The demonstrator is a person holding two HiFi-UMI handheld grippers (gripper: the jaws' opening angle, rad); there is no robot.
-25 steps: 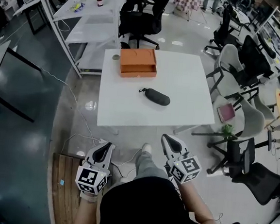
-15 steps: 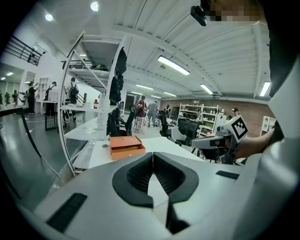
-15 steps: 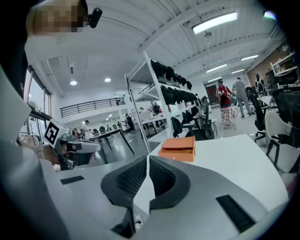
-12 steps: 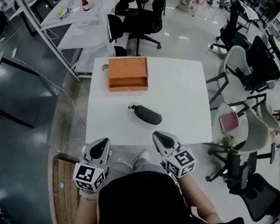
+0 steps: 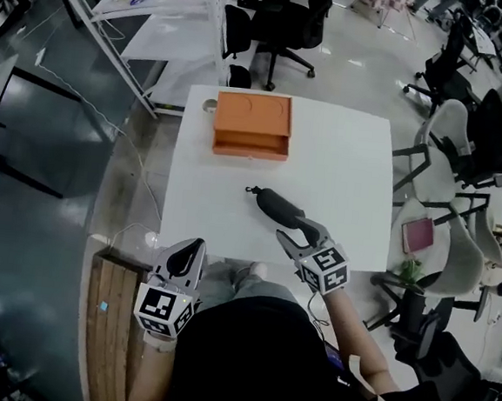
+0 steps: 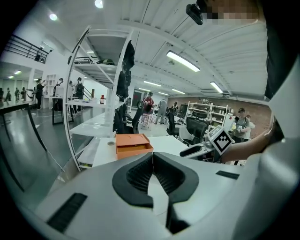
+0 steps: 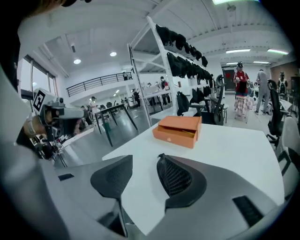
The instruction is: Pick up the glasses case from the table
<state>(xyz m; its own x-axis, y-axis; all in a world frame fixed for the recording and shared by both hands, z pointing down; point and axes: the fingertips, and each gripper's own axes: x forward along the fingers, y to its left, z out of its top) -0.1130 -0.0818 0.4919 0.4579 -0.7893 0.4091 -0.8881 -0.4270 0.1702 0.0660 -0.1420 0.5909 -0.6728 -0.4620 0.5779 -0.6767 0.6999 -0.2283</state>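
Observation:
The dark oval glasses case (image 5: 275, 205) lies near the middle of the white table (image 5: 349, 178). My right gripper (image 5: 299, 235) is over the table's front part with its fingertips right at the case's near end. Its jaws are opening, and I cannot tell whether the case's end is between them. In the right gripper view the right gripper (image 7: 145, 165) shows a clear gap with bare tabletop in it, and only a small dark tip of the case (image 7: 162, 157) peeks over the right finger. My left gripper (image 5: 194, 247) hangs shut and empty below the table's front edge; in its own view the left gripper (image 6: 152, 155) has its pads touching.
An orange box (image 5: 251, 125) with a drawer stands at the table's far side. Office chairs (image 5: 463, 170) crowd the right side, and a pink book (image 5: 418, 234) lies on one seat. White shelving (image 5: 174, 31) stands behind the table, and a wooden pallet (image 5: 113, 332) lies at the lower left.
My right gripper went forward and down, from in front of the table to the case's near end, and its jaws came apart. The left gripper moved forward a little and stayed shut.

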